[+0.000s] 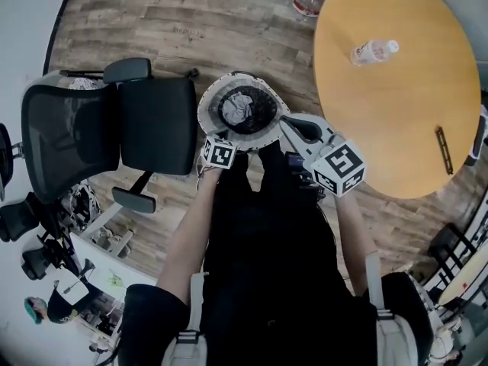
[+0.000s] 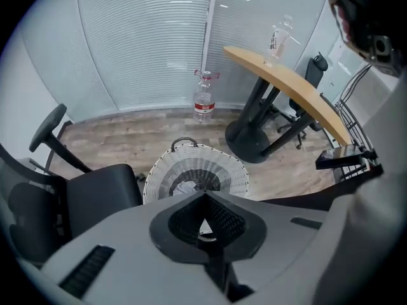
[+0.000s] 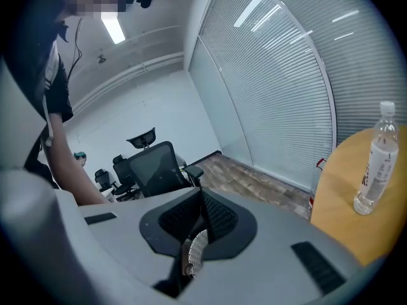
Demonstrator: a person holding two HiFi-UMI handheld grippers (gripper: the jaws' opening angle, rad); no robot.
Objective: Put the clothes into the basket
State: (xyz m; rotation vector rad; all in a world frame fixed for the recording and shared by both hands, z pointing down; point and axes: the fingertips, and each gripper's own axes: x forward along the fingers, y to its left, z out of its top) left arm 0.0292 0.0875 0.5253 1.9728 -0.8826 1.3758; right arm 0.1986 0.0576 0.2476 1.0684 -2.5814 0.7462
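Clothes (image 1: 238, 107) lie in the basket (image 1: 204, 111), centre frame; left gripper (image 2: 205, 199) and right gripper (image 3: 202, 194) hang near, fingers (image 2: 224, 218) pressed together. Loading looks done; next, pull clear.

Office corner, wood floor under me

Plank floor (image 1: 152, 21) runs to a wall of closed white blinds (image 2: 146, 43). A black mesh office chair (image 1: 107, 128) stands at my left, an oval wooden table (image 1: 396, 120) at my right, a clear bottle (image 1: 374, 50) upright on it.
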